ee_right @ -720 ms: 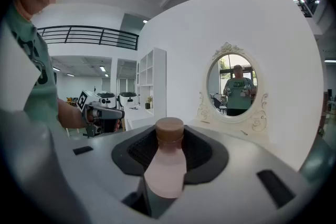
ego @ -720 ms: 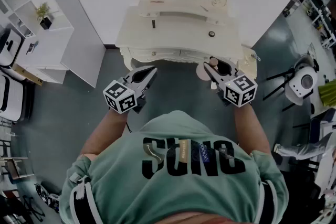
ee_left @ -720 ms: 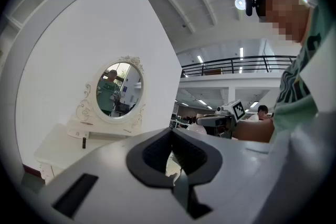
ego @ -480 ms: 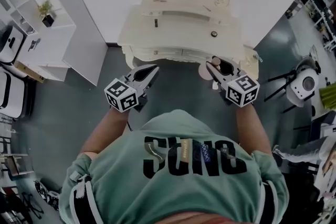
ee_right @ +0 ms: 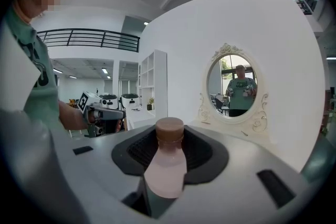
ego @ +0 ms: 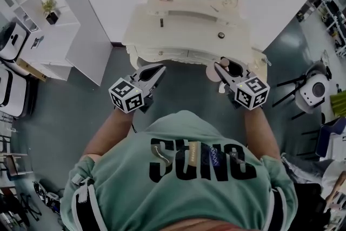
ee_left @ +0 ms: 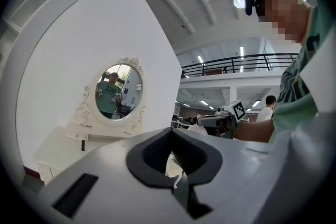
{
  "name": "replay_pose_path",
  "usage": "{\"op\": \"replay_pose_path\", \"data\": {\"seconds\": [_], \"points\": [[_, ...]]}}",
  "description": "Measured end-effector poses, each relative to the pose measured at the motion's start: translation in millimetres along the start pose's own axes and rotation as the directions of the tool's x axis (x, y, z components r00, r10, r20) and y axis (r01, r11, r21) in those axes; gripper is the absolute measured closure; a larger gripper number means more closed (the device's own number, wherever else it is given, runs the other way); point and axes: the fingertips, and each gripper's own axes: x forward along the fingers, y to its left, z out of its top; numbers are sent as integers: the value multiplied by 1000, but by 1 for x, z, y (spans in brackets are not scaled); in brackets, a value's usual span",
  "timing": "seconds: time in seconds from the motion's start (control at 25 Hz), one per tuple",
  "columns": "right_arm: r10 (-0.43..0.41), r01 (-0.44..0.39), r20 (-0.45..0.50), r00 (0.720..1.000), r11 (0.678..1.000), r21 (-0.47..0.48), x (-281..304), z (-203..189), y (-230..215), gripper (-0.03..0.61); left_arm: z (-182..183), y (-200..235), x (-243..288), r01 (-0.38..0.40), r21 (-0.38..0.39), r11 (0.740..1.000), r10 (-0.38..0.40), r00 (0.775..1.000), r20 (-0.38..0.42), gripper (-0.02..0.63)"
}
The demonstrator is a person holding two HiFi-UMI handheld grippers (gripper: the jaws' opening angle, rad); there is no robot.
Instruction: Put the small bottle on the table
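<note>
- Pink-bodied and brown-capped, the small bottle (ee_right: 167, 162) is clamped between the jaws of our right gripper (ego: 220, 68), with its cap pointing ahead.
- Our left gripper (ego: 158, 70) has its jaws together on nothing and hangs alongside.
- We judge this to be the carrying step: the bottle is in the air near the front edge of the cream dressing table (ego: 189, 30).
- Next we need to reach over a bare patch, stand the bottle upright, then open the jaws.
</note>
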Motion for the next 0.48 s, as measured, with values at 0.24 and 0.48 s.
{"op": "replay_pose_path", "data": {"seconds": [0.24, 0.48], "points": [[29, -29, 9, 1000, 999, -18, -24, 1, -11, 449, -2, -22, 18, -25, 10, 1000, 25, 1000, 9, 611], [56, -56, 13, 998, 998, -32, -61, -11, -27, 449, -15, -59, 43, -47, 12, 999, 47, 999, 17, 611]]}}
